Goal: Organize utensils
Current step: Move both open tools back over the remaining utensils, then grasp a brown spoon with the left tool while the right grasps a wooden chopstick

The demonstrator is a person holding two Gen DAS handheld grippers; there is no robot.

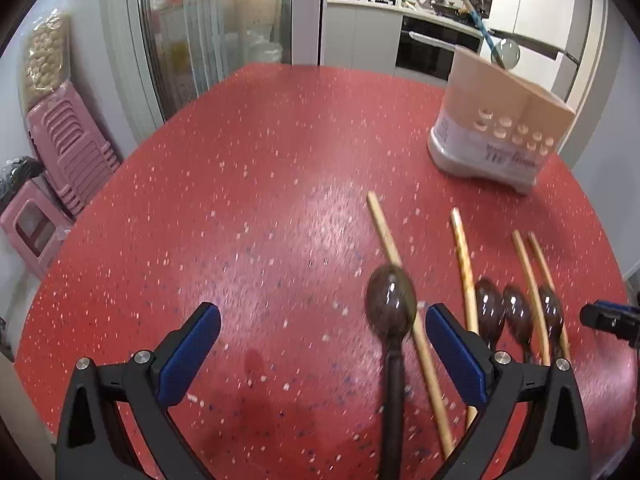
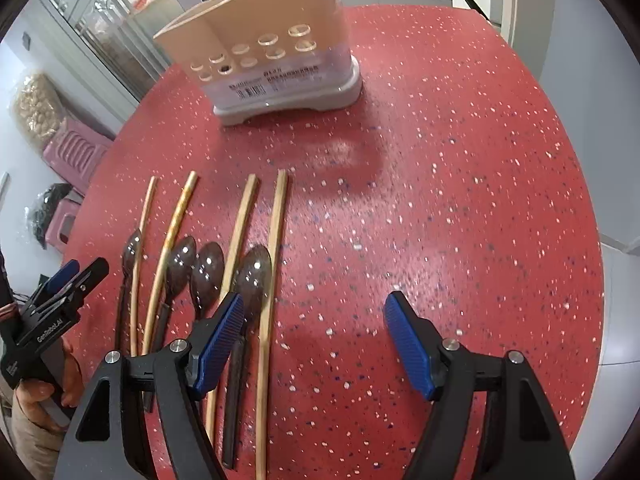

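Note:
Several dark brown spoons (image 1: 390, 308) (image 2: 253, 276) and several wooden chopsticks (image 1: 384, 228) (image 2: 276, 232) lie side by side on the red speckled table (image 1: 260, 184) (image 2: 460, 184). A beige utensil holder (image 1: 500, 120) (image 2: 268, 52) with round holes stands at the far side; a ladle (image 1: 506, 52) sticks out of it. My left gripper (image 1: 322, 344) is open and empty, just left of the nearest spoon. My right gripper (image 2: 314, 336) is open and empty, its left finger (image 2: 220, 344) over the rightmost spoon's handle. The left gripper also shows in the right wrist view (image 2: 76, 276).
Pink plastic stools (image 1: 68, 148) stand stacked on the floor left of the table. A glass door (image 1: 212, 32) and a kitchen counter (image 1: 400, 4) lie beyond the table's far edge. The right gripper's tip (image 1: 608, 320) shows at the right edge of the left wrist view.

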